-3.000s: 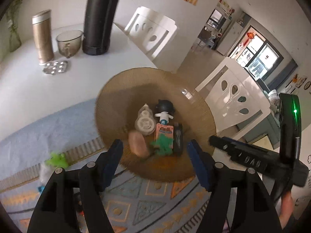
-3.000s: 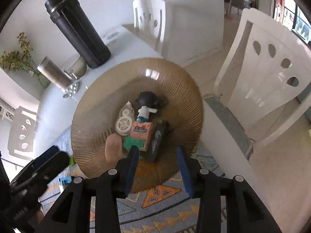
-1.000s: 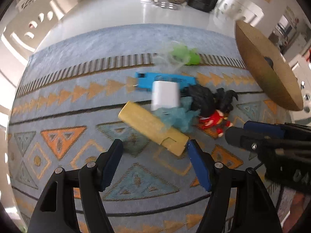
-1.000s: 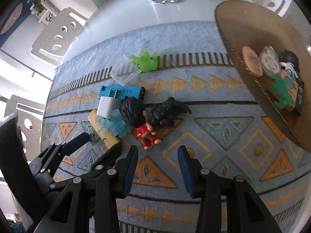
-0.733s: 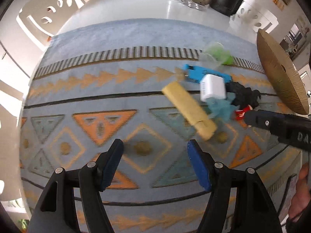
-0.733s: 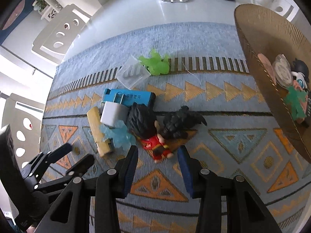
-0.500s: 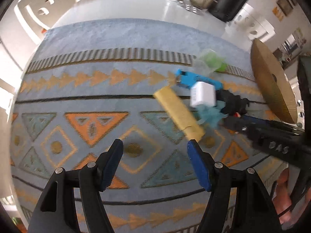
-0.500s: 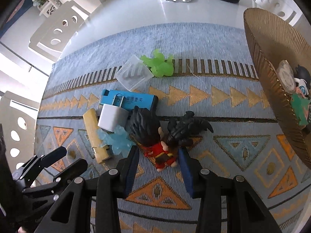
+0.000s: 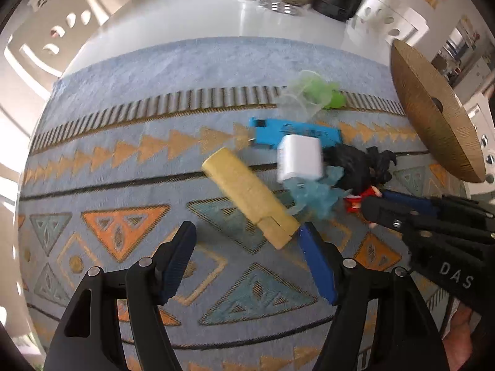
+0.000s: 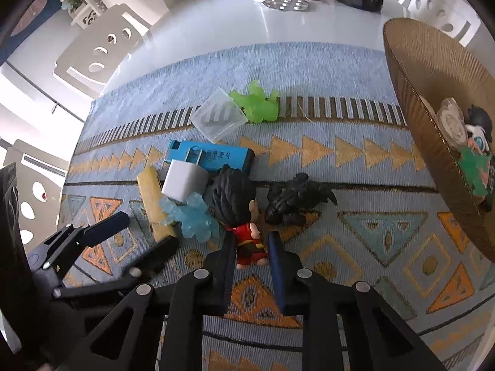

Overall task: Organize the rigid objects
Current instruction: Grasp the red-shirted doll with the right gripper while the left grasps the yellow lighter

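A pile of small things lies on the patterned mat: a yellow bar (image 9: 250, 196), a white cube (image 9: 299, 157), a blue box (image 9: 294, 133), a pale blue crystal toy (image 10: 195, 216), a black-haired figure in red (image 10: 239, 213) and a black creature figure (image 10: 294, 199). My left gripper (image 9: 247, 241) is open, its fingers either side of the yellow bar's near end. My right gripper (image 10: 249, 249) is open, its fingers either side of the red figure's legs. It also shows in the left wrist view (image 9: 399, 213).
A woven brown basket (image 10: 414, 71) at the right holds several small toys. A green toy (image 10: 256, 102) and a clear plastic box (image 10: 219, 117) lie farther back on the mat. A flask, glass bowl and black cylinder stand at the table's far end, with white chairs around.
Both grippers swung from the basket to the pile on the mat, then closed in. The left one now frames the yellow bar's end, the right one the red figure's legs.
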The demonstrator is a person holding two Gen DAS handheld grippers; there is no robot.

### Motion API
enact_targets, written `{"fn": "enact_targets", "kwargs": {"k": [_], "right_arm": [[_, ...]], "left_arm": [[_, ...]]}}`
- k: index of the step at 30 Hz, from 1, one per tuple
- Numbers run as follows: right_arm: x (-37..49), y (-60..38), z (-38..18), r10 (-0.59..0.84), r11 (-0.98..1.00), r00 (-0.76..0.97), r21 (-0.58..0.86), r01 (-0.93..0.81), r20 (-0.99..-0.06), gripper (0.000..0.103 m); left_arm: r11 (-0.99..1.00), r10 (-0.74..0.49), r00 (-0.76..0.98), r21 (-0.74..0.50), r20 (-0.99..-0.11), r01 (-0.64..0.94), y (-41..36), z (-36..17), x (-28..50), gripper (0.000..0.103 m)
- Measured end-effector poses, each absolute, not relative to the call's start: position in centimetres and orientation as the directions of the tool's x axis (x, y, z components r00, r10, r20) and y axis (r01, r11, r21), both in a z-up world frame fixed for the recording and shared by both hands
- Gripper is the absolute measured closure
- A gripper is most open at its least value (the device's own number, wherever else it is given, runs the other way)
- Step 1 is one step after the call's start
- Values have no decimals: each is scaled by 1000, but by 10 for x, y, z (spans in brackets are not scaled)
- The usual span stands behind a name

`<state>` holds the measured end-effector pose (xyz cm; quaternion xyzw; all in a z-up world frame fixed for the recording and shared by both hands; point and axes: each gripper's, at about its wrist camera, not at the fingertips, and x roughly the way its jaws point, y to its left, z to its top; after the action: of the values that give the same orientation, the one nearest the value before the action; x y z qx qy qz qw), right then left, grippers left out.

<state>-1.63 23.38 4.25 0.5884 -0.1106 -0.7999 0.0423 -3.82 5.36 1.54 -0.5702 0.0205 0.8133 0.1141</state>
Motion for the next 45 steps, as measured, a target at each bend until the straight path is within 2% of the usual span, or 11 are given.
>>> {"fn": "enact_targets", "kwargs": {"k": [8,15,19,22,24,26,29,34,41,45], "right_arm": [[13,244,42,-243,-961,-274,269,-61,-931,83],[26,241,39,-288,-954,-223,300,-23,-931,81],[23,247,40,-299,-946,-232,319,-53,-925,79],[18,248,42,-264,-957,-242,284,-52,-934,76],[13,246,42,-267,-957,-248,287,-48,-931,76],[8,239,42,-273,-956,-249,291,-37,-929,76],[2,226,40,-216,-974,-247,227,-18,-945,75],[2,209,39,-108,-994,-269,107,18,-957,78],[52,218,64,-149,-989,-276,148,26,-950,78],[75,226,53,-146,-989,-232,149,4,-962,78]], "left_arm": [[-991,116,-321,-88,-940,-99,-1,18,-36,38],[-965,261,-310,-247,-914,-87,13,22,-57,38],[-974,223,-301,-196,-927,-116,46,12,-80,38],[-985,130,-334,-82,-934,-152,69,7,-85,38],[-983,97,-350,-35,-932,-179,76,8,-81,49],[-975,71,-362,12,-929,-224,84,10,-79,77],[-974,98,-342,-19,-935,-228,77,14,-76,80],[-958,241,-314,-174,-918,-228,50,20,-60,81],[-934,293,-262,-217,-920,-285,27,31,-9,81],[-924,307,-219,-235,-926,-302,22,19,6,80]]}}
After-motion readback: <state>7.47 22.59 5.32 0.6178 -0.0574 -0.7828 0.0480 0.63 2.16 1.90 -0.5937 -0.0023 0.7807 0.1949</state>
